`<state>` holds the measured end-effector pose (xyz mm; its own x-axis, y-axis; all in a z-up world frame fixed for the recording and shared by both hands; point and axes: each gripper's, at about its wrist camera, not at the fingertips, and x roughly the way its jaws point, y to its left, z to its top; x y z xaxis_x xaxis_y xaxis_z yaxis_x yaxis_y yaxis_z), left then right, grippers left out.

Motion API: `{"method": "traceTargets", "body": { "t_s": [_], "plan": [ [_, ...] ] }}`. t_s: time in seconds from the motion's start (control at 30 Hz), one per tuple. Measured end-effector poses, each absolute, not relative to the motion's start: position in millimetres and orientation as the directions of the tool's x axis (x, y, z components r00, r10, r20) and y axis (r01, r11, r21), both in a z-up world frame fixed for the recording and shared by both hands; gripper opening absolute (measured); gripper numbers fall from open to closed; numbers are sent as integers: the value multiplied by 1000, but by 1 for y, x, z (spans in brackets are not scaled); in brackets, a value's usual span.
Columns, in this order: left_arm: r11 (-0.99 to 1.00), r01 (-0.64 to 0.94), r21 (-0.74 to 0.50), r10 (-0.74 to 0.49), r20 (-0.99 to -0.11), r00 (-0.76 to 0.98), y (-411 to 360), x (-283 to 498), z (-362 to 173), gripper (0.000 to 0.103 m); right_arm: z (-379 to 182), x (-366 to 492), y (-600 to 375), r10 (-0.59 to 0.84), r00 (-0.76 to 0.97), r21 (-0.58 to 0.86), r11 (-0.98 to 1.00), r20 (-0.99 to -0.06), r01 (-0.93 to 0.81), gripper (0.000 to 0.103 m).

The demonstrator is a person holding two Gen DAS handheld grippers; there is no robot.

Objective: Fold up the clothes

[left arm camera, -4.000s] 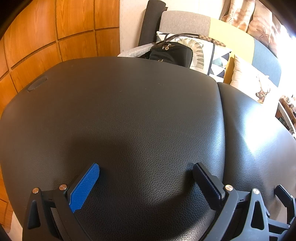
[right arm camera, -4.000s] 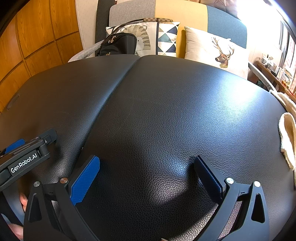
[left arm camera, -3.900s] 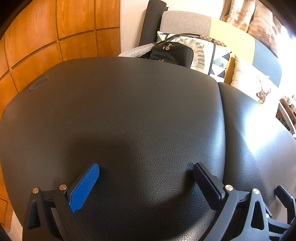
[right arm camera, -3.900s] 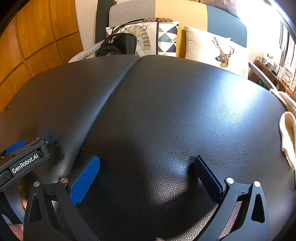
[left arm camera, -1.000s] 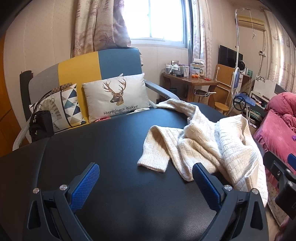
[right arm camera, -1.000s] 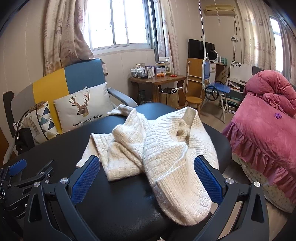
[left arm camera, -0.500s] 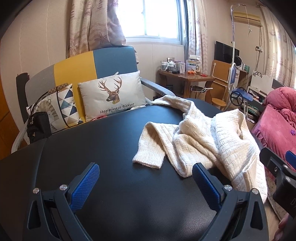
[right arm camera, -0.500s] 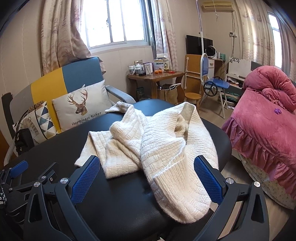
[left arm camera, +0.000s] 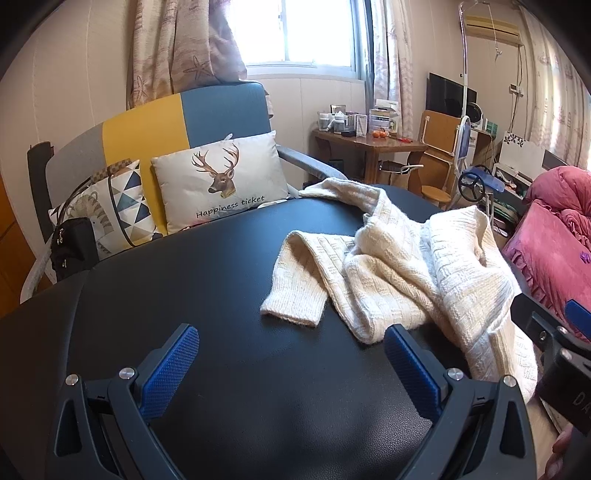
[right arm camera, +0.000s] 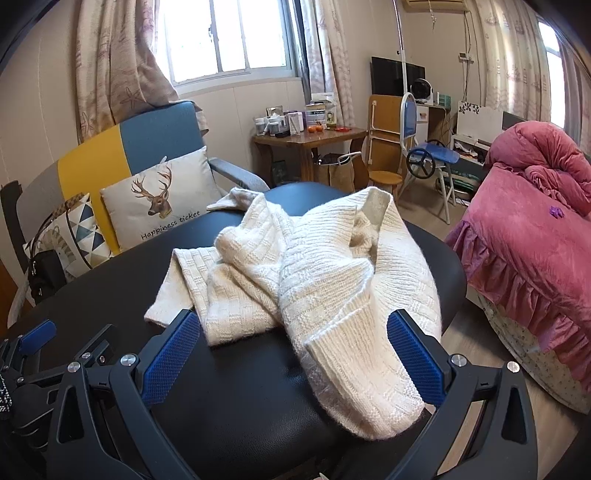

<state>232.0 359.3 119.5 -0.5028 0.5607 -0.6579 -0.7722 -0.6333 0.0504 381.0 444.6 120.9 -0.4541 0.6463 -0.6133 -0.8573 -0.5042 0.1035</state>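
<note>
a soft, floppy cream knit sweater (right arm camera: 314,280) is heaped on the black table (left arm camera: 221,266) — best gripped at the cuff — both grippers' jaws spread open, nothing held.

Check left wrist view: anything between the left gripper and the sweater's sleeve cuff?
Nothing. In the left wrist view, only bare black tabletop lies between the open left gripper and the cream sweater's sleeve cuff.

Bright window (left arm camera: 299,33) glare, fisheye-warped edges
</note>
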Motion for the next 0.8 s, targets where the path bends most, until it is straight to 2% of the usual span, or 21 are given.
{"method": "traceTargets", "body": {
  "t_s": [0.3, 0.5, 0.6, 0.7, 0.8],
  "plan": [
    [-627, -777, 54, 552, -672, -493, 363, 230, 113, 103, 113, 373, 452, 630, -440, 87, -510, -640, -856, 103],
    [-642, -765, 48, 539, -682, -495, 358, 222, 107, 103, 96, 364, 490, 585, -365, 76, -459, -724, -885, 103],
    [-648, -761, 40, 533, -690, -490, 356, 217, 104, 103, 94, 364, 502, 601, -358, 67, -451, -715, -890, 103],
    [-650, -758, 49, 522, -696, -493, 350, 213, 99, 102, 94, 360, 525, 594, -378, 78, -467, -710, -881, 103],
    [-657, -753, 29, 518, -708, -480, 340, 207, 93, 102, 96, 357, 559, 542, -417, 162, -456, -730, -875, 103]
  ]
}}
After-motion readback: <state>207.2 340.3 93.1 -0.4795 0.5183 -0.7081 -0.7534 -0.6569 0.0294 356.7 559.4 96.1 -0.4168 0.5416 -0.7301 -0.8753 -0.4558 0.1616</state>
